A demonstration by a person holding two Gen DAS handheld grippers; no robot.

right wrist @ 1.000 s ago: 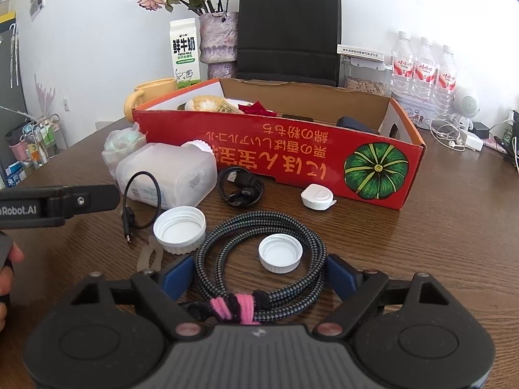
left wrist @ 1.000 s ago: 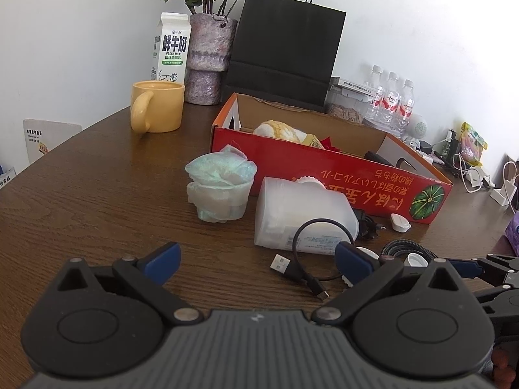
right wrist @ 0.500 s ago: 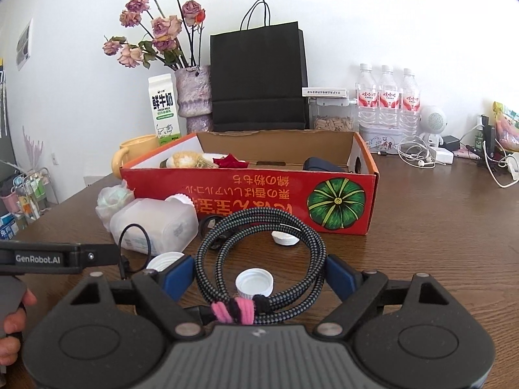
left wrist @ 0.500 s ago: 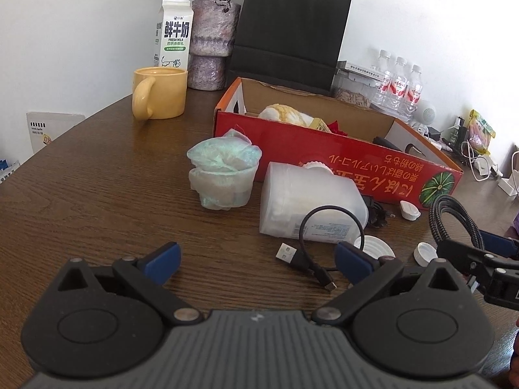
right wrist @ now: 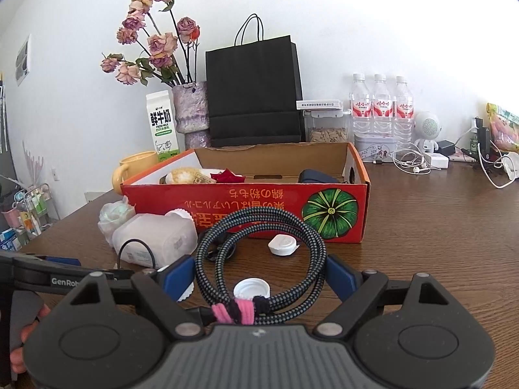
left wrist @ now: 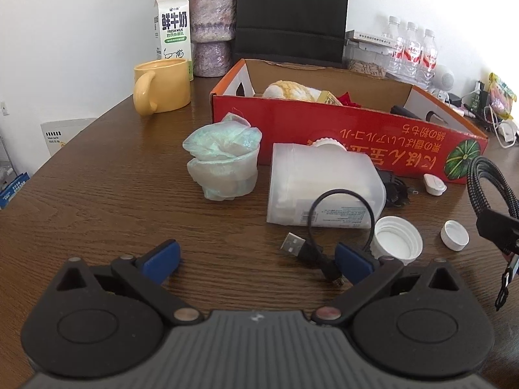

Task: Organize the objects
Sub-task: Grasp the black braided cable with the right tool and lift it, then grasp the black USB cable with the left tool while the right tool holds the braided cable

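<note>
The left gripper (left wrist: 256, 259) fills the bottom of its own frame: a ribbed grey central housing, and on each side a broad black lobe with a round embossed disc and a small triangular cut-out. Black link arms cross from silver rivets near the housing out to two fingers (left wrist: 162, 254) capped in blue. The right gripper (right wrist: 259, 274) is built the same, grey ribbed body, black lobes, silver rivets, blue-tipped fingers (right wrist: 340, 275). At the lower left of the right wrist frame, the left gripper's black side bar bears white lettering "GenRob", cut off behind the lobe.
</note>
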